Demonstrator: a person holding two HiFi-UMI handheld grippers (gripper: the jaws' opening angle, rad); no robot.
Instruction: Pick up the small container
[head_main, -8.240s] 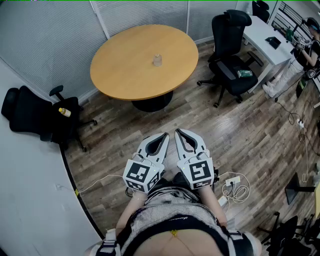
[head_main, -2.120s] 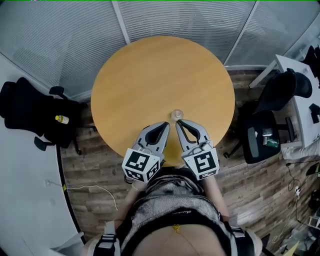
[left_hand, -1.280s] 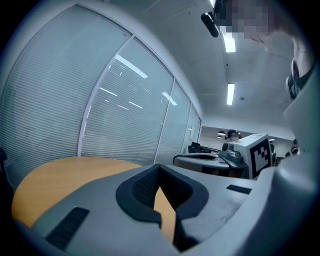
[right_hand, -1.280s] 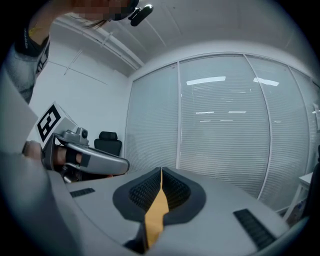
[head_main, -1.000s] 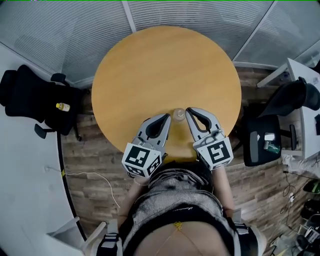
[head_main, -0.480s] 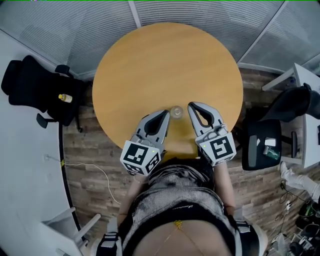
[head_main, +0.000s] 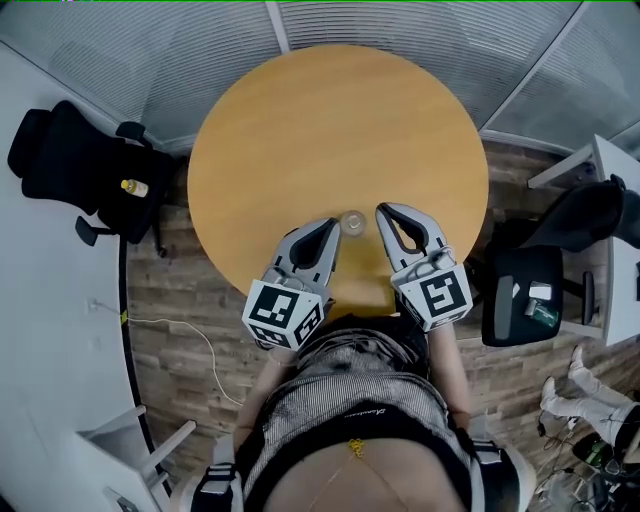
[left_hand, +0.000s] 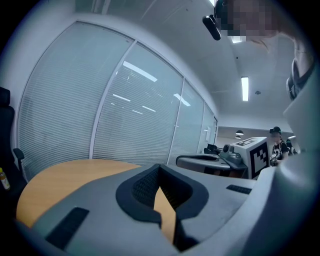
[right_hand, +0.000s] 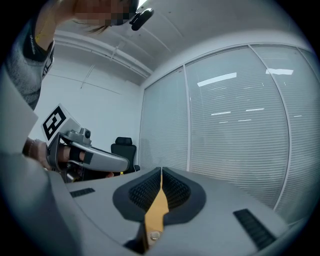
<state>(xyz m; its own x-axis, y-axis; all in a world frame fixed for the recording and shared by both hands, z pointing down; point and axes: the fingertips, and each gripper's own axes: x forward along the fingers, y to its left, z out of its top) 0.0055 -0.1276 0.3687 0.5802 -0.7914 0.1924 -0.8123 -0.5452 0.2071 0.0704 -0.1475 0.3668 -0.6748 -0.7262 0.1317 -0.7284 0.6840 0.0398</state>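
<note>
A small clear container (head_main: 352, 222) stands on the round wooden table (head_main: 330, 120), near its front edge. In the head view my left gripper (head_main: 333, 226) is just left of it and my right gripper (head_main: 383, 211) just right of it; both tips are close to it and neither touches it. Both grippers are shut and hold nothing. The left gripper view shows its jaws (left_hand: 160, 168) closed, with the tabletop (left_hand: 70, 175) beyond and the right gripper (left_hand: 220, 160) to the side. The right gripper view shows closed jaws (right_hand: 161, 171) and the left gripper (right_hand: 85, 155). In both gripper views the container is hidden.
A black office chair (head_main: 70, 160) with a yellow bottle (head_main: 130, 187) on it stands left of the table. A second black chair (head_main: 530, 290) and a white desk (head_main: 620, 190) are on the right. Blinded glass walls (head_main: 400, 25) close the back. A cable (head_main: 170, 325) lies on the floor.
Over the earlier frames I came up to the table, and the right gripper swung out to the container's right. In the last half second both grippers have stayed nearly still.
</note>
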